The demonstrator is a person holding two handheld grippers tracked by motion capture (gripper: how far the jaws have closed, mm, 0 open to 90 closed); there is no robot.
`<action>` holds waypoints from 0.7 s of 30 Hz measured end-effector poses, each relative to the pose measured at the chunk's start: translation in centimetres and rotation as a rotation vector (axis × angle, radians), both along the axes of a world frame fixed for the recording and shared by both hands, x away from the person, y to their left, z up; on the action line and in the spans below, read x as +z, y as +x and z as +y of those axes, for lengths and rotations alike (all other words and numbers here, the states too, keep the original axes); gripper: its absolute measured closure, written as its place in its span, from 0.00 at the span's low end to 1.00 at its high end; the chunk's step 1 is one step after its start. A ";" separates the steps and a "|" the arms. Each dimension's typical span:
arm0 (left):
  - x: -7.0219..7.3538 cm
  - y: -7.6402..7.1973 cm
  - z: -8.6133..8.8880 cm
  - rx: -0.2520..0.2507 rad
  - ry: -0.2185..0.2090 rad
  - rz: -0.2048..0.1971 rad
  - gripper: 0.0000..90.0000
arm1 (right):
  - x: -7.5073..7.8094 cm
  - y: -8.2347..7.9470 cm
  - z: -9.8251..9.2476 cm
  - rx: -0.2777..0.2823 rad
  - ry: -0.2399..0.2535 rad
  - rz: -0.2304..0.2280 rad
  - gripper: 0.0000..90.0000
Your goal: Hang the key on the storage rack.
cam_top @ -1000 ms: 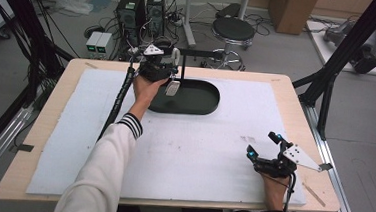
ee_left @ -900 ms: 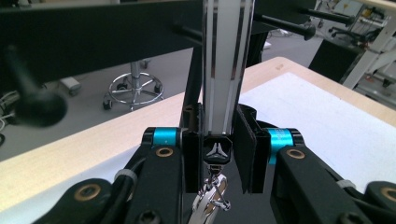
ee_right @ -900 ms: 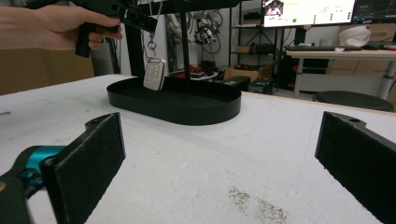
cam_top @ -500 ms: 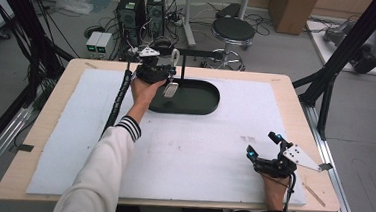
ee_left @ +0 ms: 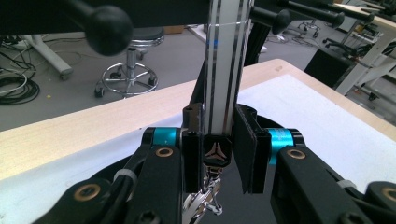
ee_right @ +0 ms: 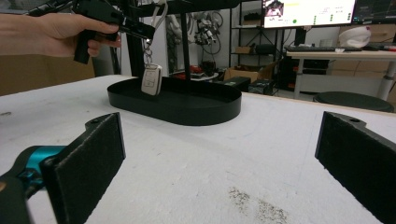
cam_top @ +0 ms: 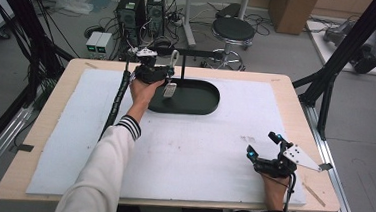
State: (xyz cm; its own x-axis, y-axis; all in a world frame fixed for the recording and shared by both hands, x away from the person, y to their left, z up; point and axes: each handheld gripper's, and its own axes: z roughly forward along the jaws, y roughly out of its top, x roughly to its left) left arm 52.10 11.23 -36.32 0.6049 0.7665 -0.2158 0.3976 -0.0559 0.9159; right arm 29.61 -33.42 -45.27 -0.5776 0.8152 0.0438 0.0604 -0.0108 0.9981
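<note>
Nearest you, your right hand-held gripper (cam_top: 263, 147) rests on the white mat (cam_top: 197, 157) at the near right corner of the worktop (cam_top: 38, 140); its jaws stand wide apart, with nothing between the pads (ee_right: 100, 140).

Farther off, an oval black tray (cam_top: 204, 99) sits on the mat toward the far edge, and a black stand (ee_right: 186, 42) rises from it.

Above the tray's left end, your left hand-held gripper (ee_left: 218, 140) is clamped on a white strap with dark stripes (ee_left: 224, 70), which runs upward between its jaws.

A pale car key (ee_right: 151, 80) hangs from the strap by a metal clip (ee_left: 208, 198), just above the tray floor and near the stand's post.
</note>
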 end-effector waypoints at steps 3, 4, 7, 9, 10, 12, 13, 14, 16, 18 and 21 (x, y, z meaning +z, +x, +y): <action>-0.2 0.1 -0.2 0.008 0.022 -0.009 0.82 | 0.0 0.0 0.0 0.001 0.003 0.001 0.01; -0.2 0.1 -0.2 0.010 0.031 -0.012 0.82 | 0.0 0.0 0.0 0.000 0.001 0.000 0.01; -0.2 0.0 -0.3 0.014 0.042 -0.016 0.82 | 0.0 0.0 0.0 -0.001 -0.001 0.001 0.01; -0.1 -0.1 -0.4 0.021 0.068 -0.028 0.82 | 0.0 0.0 0.0 0.000 -0.004 -0.001 0.01; -0.1 -0.1 -0.5 0.025 0.076 -0.032 0.82 | 0.0 0.0 0.0 -0.001 -0.001 0.001 0.01; 0.0 -0.3 -0.7 0.029 0.123 -0.056 0.82 | 0.0 0.0 0.0 0.000 0.002 0.001 0.00; 0.1 -0.4 -1.0 0.037 0.177 -0.083 0.82 | 0.0 0.0 0.0 -0.001 -0.001 0.001 0.01; 0.1 -0.6 -1.3 0.046 0.209 -0.097 0.82 | 0.0 0.0 0.0 0.000 -0.001 0.000 0.01; 0.2 -0.7 -1.5 0.059 0.226 -0.100 0.82 | 0.0 0.0 0.0 0.000 0.001 0.000 0.01; 0.3 -0.9 -1.7 0.067 0.275 -0.122 0.82 | 0.0 0.0 0.0 0.000 0.001 0.001 0.01; 0.3 -1.1 -1.9 0.064 0.297 -0.125 0.81 | 0.0 0.0 0.0 0.000 0.000 -0.004 0.01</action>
State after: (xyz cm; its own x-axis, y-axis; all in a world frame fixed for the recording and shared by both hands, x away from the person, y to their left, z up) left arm 51.02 9.28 -35.97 0.5611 0.8222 0.0961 0.2946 -0.3069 0.9050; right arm 29.65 -33.45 -45.27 -0.5780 0.8150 0.0412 0.0567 -0.0103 0.9983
